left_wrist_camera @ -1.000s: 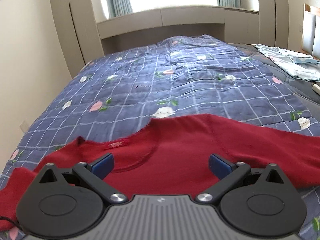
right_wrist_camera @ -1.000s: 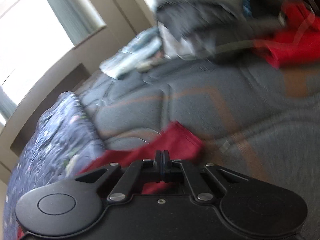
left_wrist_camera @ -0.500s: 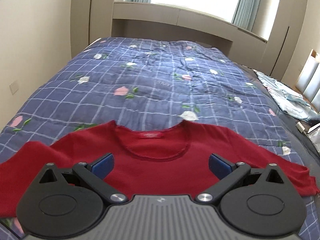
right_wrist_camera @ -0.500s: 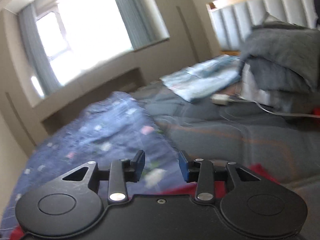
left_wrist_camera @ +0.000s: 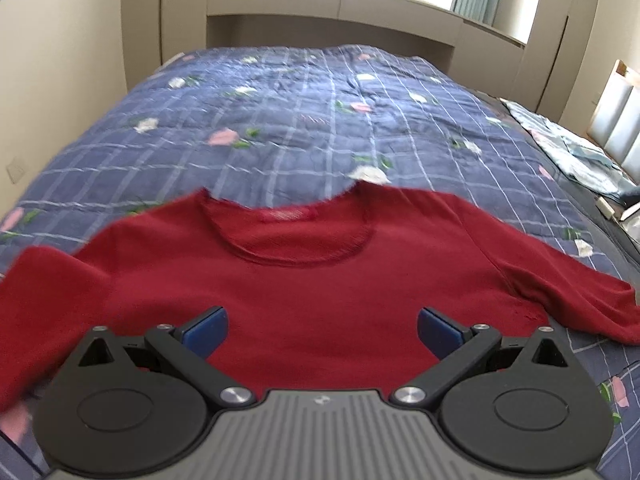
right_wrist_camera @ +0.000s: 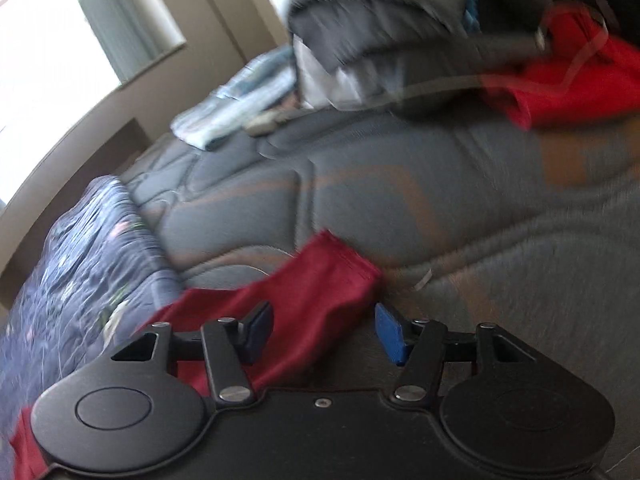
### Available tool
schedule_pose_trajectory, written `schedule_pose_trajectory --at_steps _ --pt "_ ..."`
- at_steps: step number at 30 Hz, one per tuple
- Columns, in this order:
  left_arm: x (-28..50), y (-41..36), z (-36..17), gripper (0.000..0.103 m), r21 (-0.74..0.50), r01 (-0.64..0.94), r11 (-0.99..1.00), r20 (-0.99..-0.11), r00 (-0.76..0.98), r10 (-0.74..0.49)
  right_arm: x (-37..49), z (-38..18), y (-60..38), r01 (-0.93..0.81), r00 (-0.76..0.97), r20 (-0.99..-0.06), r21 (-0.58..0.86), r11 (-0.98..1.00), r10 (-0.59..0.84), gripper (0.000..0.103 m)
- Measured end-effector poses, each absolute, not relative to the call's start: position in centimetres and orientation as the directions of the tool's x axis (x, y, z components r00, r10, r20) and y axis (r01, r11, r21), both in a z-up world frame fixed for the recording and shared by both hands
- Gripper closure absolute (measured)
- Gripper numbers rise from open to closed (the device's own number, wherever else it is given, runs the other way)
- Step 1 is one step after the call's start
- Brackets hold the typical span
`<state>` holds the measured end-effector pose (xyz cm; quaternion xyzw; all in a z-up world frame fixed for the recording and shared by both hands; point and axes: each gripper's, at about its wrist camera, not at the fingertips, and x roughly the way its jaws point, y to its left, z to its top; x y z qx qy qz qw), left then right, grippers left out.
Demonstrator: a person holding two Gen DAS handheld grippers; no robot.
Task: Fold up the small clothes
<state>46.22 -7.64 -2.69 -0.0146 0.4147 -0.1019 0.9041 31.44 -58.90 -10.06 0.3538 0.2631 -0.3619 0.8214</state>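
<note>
A dark red long-sleeved sweater (left_wrist_camera: pixel 312 280) lies flat and face up on the blue floral quilt (left_wrist_camera: pixel 312 120), collar away from me and both sleeves spread out. My left gripper (left_wrist_camera: pixel 322 330) is open and empty, low over the sweater's chest. In the right wrist view, the sweater's right sleeve (right_wrist_camera: pixel 316 280) lies across the edge of the quilt onto the grey mattress (right_wrist_camera: pixel 440 208). My right gripper (right_wrist_camera: pixel 324 334) is open, just above the sleeve near its cuff, holding nothing.
Folded grey bedding (right_wrist_camera: pixel 380 32) and a bright red cloth (right_wrist_camera: pixel 568 88) lie at the far side of the mattress. A light blue patterned cloth (right_wrist_camera: pixel 240 96) lies near the headboard; it also shows in the left wrist view (left_wrist_camera: pixel 576 152). Walls and window stand behind.
My right gripper went from shut to open and swung up towards the window and back down to the sleeve. My left gripper stayed open and shifted to centre over the sweater's chest.
</note>
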Motion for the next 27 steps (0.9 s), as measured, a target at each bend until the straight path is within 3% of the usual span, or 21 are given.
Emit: schedule_pose_trajectory --at_steps 2,4,6,9,15,21,27 --pt "46.4 -8.9 -3.3 0.000 -0.113 0.189 0.975 -0.750 0.628 -0.209 31.7 -10.6 -59.4 0.786 0.600 -0.689 0.413 0.460 -0.407 0.056" --pt "46.5 -9.8 -3.7 0.000 -0.113 0.200 0.973 -0.751 0.625 -0.216 32.2 -10.6 -59.6 0.793 0.591 -0.685 0.396 0.463 -0.427 0.084" --pt "46.5 -10.4 -3.8 0.000 -0.113 0.211 0.971 -0.750 0.622 -0.223 32.5 -10.3 -59.8 0.791 0.595 -0.680 0.399 0.465 -0.428 0.095" --pt "46.4 -10.5 -3.5 0.000 -0.111 0.225 0.968 -0.748 0.622 -0.231 33.6 -8.6 -58.8 0.775 0.613 -0.646 0.378 0.507 -0.454 0.097" --pt "46.5 -7.7 -2.0 0.000 -0.143 0.204 0.969 -0.737 0.632 -0.241 37.1 -0.7 -52.1 0.587 0.785 -0.450 0.322 0.743 -0.425 0.097" --pt "46.3 -2.9 0.0 0.000 -0.202 0.145 0.969 -0.708 0.662 -0.247 42.3 6.2 -41.7 0.260 0.937 -0.303 0.260 0.930 -0.177 0.098" --pt "45.4 2.8 2.1 0.000 -0.226 0.052 0.973 -0.673 0.713 -0.195 46.0 7.4 -30.6 -0.054 0.957 -0.267 0.227 0.972 0.116 0.098"
